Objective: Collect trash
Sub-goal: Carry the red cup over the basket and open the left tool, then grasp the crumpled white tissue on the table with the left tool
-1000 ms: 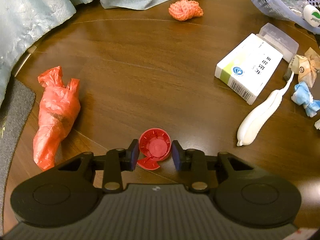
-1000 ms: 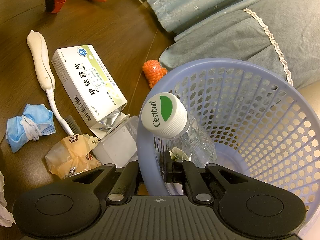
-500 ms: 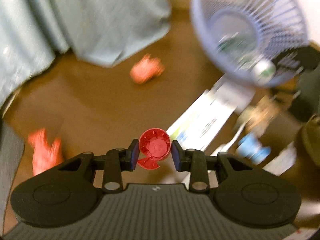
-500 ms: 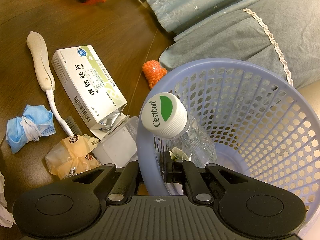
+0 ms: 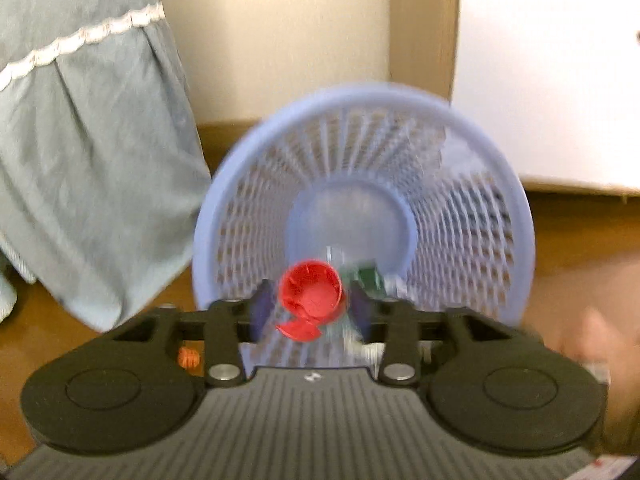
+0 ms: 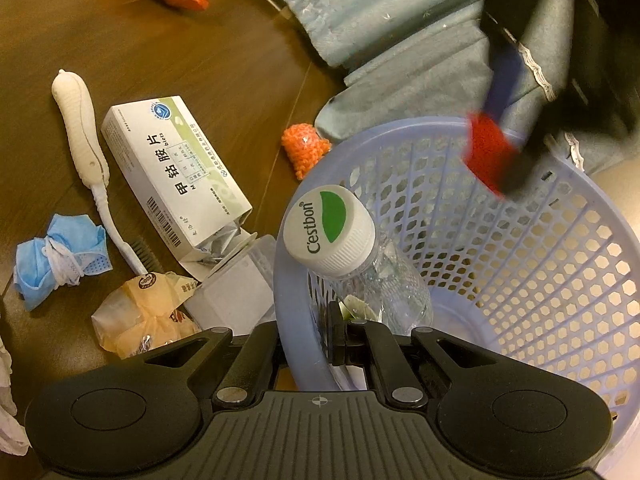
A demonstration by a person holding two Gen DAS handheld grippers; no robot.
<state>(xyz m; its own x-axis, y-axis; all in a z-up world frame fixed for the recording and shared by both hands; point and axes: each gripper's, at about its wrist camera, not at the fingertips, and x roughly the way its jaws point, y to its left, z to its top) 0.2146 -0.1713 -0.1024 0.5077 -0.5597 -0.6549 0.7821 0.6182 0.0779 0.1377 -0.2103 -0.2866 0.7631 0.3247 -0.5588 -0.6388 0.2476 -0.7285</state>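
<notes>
Left claw [image 5: 311,307] just opening, red cap [image 5: 310,296] loose above basket [image 5: 516,216]

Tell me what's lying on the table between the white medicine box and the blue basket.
An orange net wad up top, and a clear plastic case at the medicine box's torn end, against the basket; right wrist view.

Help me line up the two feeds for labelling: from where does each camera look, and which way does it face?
Left wrist: sits on the left gripper, looking down into the lilac basket; its open fingers flank a red cap; a blurred hand shows at right.
Right wrist: sits on the right gripper, which clamps the basket's near rim, looking down over the table; only its own fingers show.
Shared: basket, red cap, water bottle, and the left gripper, blurred, in the right view's top corner.
</notes>
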